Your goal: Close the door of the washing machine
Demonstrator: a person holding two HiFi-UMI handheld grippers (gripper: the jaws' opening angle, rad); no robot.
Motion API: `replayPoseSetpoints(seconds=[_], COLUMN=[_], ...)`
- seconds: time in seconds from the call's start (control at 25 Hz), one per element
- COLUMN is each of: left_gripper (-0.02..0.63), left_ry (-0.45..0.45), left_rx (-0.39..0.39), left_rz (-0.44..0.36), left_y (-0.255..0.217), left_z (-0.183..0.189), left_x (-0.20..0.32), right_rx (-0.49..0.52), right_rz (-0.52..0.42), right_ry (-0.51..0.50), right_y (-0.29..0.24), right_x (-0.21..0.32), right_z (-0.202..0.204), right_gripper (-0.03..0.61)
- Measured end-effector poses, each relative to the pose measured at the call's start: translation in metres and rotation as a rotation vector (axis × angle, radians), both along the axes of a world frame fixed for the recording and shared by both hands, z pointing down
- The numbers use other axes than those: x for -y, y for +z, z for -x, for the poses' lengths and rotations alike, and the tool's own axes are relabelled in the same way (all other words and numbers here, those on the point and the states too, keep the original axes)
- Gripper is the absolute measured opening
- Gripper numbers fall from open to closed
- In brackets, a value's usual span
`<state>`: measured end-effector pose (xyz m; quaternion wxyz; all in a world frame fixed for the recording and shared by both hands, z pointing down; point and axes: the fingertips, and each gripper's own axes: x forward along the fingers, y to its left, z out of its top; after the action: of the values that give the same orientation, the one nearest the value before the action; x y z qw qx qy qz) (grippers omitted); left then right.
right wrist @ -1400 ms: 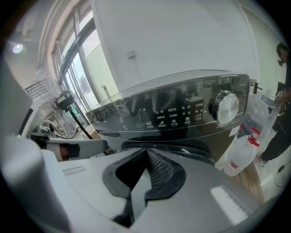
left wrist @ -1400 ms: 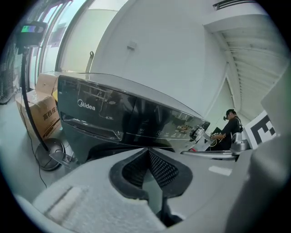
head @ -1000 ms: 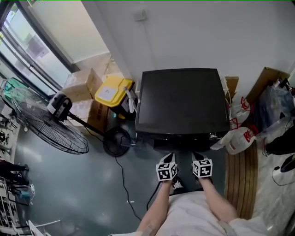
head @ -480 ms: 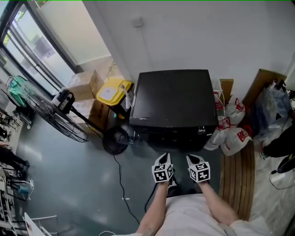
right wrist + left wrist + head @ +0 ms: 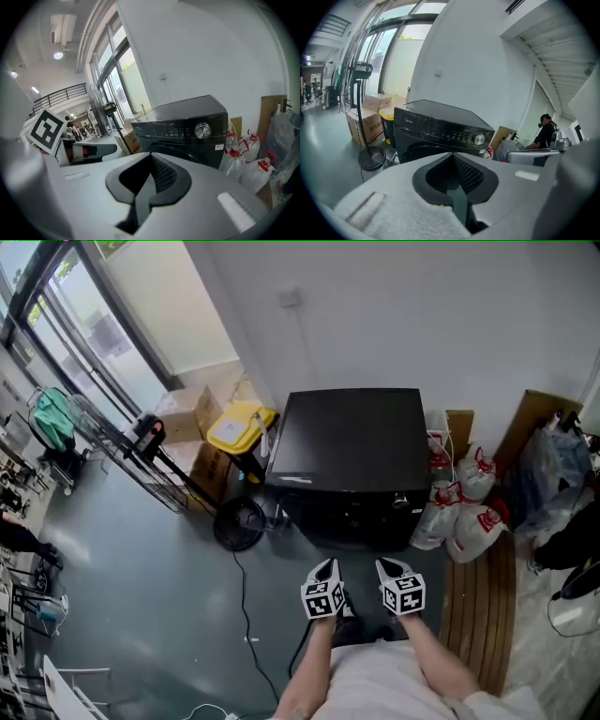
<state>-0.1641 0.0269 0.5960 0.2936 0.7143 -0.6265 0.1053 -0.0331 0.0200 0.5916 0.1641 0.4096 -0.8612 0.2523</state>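
Retreat from the work. Left gripper point(image 5: 327, 566) and right gripper point(image 5: 387, 566): both pinched together, empty. Farther from washing machine point(image 5: 349, 451) than a second ago, well apart now. Door point(image 5: 417, 151) looks flush with the front; probably done.

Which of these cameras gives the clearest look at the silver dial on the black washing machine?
The right gripper view: the dial faces the camera, largest and unobstructed. The left gripper view shows it smaller, at an angle. The head view looks from above, so it is only a tiny glint.
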Motion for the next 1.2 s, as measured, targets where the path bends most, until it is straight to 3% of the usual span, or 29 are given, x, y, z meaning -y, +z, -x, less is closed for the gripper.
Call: replayPoseSetpoints(seconds=[0.24, 1.2], left_gripper=[0.005, 0.005], left_ry=[-0.007, 0.014], left_rx=[0.016, 0.048], left_rz=[-0.039, -0.042], left_y=[-0.008, -0.003], left_z=[-0.012, -0.026], left_x=[-0.021, -0.039], right_rx=[0.022, 0.001], right_rz=[-0.023, -0.023], right_ry=[-0.013, -0.015], right_y=[0.0, 0.003], right_x=[-0.01, -0.025], right_z=[-0.01, -0.026], right_gripper=[0.003, 0.003])
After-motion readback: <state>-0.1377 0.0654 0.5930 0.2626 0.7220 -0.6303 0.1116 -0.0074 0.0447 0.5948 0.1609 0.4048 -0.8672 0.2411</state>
